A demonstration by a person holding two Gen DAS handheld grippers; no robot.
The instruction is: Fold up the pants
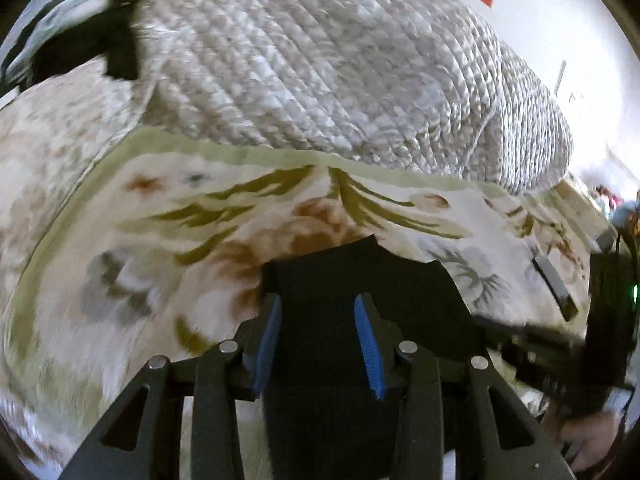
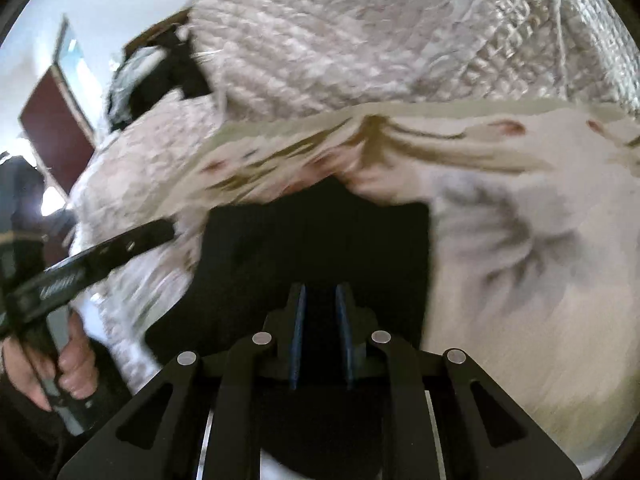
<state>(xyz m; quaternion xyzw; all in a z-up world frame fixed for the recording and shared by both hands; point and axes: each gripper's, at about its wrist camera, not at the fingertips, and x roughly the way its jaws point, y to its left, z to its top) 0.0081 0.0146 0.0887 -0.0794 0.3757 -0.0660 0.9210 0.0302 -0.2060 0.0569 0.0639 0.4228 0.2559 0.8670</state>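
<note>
The black pants (image 1: 360,276) lie on a floral bedspread (image 1: 140,240), close under both grippers. In the left wrist view my left gripper (image 1: 318,300) has its blue pads apart with black fabric between and below them; the jaws look open. In the right wrist view the pants (image 2: 320,236) fill the middle, and my right gripper (image 2: 320,290) has its pads a narrow gap apart over the dark cloth. The view is blurred, so I cannot tell whether cloth is pinched. The left gripper also shows at the left of the right wrist view (image 2: 100,256), held in a hand.
A grey-white quilted blanket (image 1: 340,72) is heaped at the far side of the bed. A dark garment (image 1: 100,40) lies at the far left. The right gripper's body (image 1: 608,320) shows at the right edge. A dark red door (image 2: 56,136) stands at the left.
</note>
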